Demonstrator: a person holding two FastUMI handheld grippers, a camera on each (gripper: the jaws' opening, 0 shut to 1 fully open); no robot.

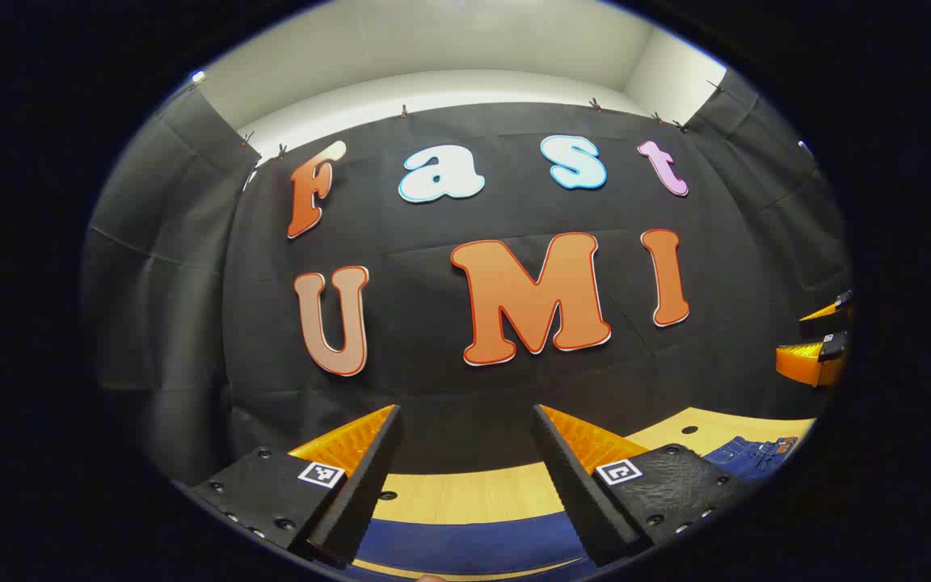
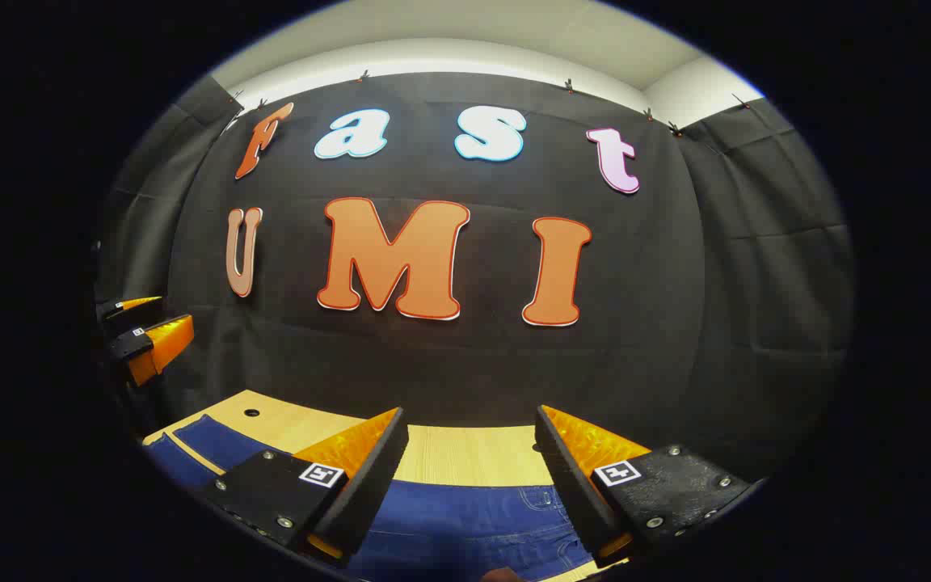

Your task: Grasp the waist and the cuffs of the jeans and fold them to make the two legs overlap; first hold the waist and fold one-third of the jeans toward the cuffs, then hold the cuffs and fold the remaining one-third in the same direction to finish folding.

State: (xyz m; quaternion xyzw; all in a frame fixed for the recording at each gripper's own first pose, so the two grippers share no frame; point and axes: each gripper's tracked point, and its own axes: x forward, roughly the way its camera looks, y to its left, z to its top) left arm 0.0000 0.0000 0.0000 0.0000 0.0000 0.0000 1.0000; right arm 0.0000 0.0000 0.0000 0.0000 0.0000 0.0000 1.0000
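Even overhead light, sharp focus, strong fisheye bending at edges, no glare

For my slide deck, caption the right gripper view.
Open right hand-held gripper poised above blue denim jeans on a light wooden table.

No readable text; jaws carry square markers.
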